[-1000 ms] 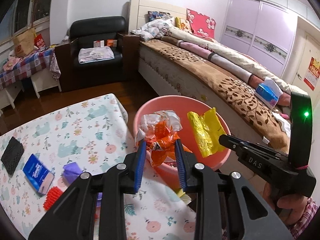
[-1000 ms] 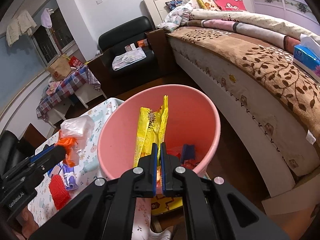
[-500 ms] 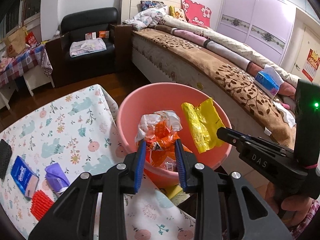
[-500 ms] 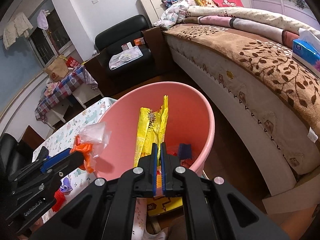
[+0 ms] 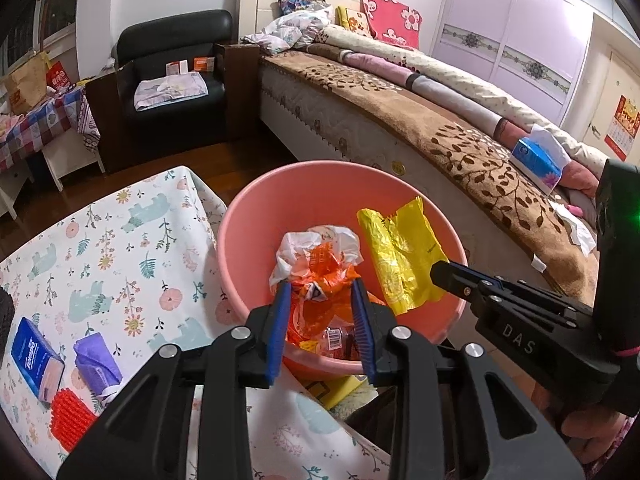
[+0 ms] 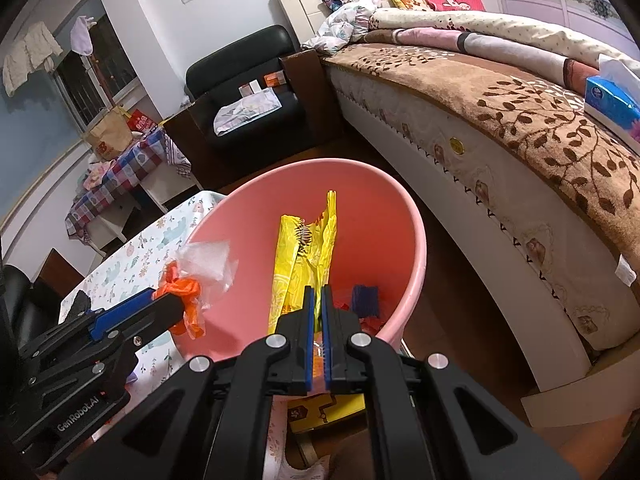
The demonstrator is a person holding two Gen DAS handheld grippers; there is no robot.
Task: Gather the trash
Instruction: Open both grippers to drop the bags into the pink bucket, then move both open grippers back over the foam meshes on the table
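A pink bin [image 5: 304, 172] stands between the table and the bed, with scraps at its bottom. My left gripper [image 5: 320, 288] hovers over the bin's near-left side, its jaws opening, with a crumpled orange and clear wrapper [image 5: 320, 264] still caught between the blue pads. From the right wrist that wrapper [image 6: 188, 296] hangs at the left gripper's [image 6: 176, 304] tip, just inside the bin's rim [image 6: 416, 248]. My right gripper [image 6: 316, 292] is shut on a yellow plastic wrapper [image 6: 300, 256], held over the bin. The left wrist view has this yellow wrapper [image 5: 396, 256] at the right gripper's [image 5: 436, 270] tip.
On the floral tablecloth [image 5: 120, 240] at left lie a blue tissue pack [image 5: 34, 354], a purple packet [image 5: 96, 364] and a red ribbed item [image 5: 70, 412]. The bed [image 5: 440, 140] runs along the right. A yellow box [image 6: 316, 412] lies under the bin's near side.
My left gripper has carried the orange wrapper from the table's edge to over the bin's inside and a little lower. The right gripper and yellow wrapper stay put.
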